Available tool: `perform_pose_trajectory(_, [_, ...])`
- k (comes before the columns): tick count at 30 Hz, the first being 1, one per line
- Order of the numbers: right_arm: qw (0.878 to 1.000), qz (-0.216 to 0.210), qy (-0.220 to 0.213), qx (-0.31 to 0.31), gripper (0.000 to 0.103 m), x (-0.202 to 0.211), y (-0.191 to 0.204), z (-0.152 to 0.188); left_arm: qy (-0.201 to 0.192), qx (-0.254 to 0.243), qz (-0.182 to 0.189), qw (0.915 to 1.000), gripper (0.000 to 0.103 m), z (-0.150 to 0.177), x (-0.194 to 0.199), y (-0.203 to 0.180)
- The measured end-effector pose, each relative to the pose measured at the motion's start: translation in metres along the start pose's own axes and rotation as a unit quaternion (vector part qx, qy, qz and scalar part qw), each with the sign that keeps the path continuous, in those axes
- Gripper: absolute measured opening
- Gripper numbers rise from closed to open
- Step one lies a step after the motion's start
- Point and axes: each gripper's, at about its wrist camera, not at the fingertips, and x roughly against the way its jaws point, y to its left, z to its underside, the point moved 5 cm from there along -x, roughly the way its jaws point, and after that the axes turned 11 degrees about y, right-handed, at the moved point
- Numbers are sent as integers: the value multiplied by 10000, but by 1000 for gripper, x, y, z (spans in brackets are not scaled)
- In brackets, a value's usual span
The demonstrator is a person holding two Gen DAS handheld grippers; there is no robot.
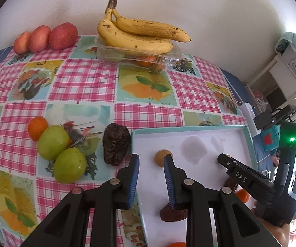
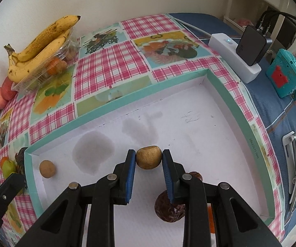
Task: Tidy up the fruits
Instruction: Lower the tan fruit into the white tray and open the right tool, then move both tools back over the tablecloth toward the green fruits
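A white tray with a teal rim [image 1: 191, 128] [image 2: 115, 105] lies on the checked tablecloth. My right gripper [image 2: 149, 160] is inside it, shut on a tan round fruit [image 2: 148, 157]. A second tan fruit [image 2: 47, 168] [image 1: 162, 156] lies at the tray's left end. Dark wrinkled fruits [image 2: 169, 209] [image 1: 171, 214] and an orange [image 1: 243, 195] also lie in the tray. My left gripper [image 1: 151, 161] is open and empty over the tray's left edge. On the cloth to its left lie a dark wrinkled fruit [image 1: 116, 144], two green fruits [image 1: 62, 152] and an orange [image 1: 37, 128].
Bananas [image 1: 139, 35] rest on a clear plastic box [image 1: 139, 58] by the far wall, with three red apples [image 1: 45, 38] to the left. A white power strip with a black adapter [image 2: 242, 55] and a teal box [image 2: 285, 76] sit right of the tray.
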Motion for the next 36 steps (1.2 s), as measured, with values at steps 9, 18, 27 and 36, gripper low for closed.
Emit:
perform_pose_trajectory(9, [9998,111,78,131,34,0,3,0,19,185,-278,9994,28,-1,9,17])
perform_pose_trajectory(18, [9991,303,-41,296,87,16,11,-1,122,718,-921,9931,85,-1,17,64])
perform_pose_trajectory(27, [9985,222,-144,489,88,31,26,1,-299,1216,-1629,9787,103,-7,51,116])
perform_pose_trajectory(36, [9953,-157,-529,790,88,61,71,5,-739,1292,-1998,9685,103,-8,99,143])
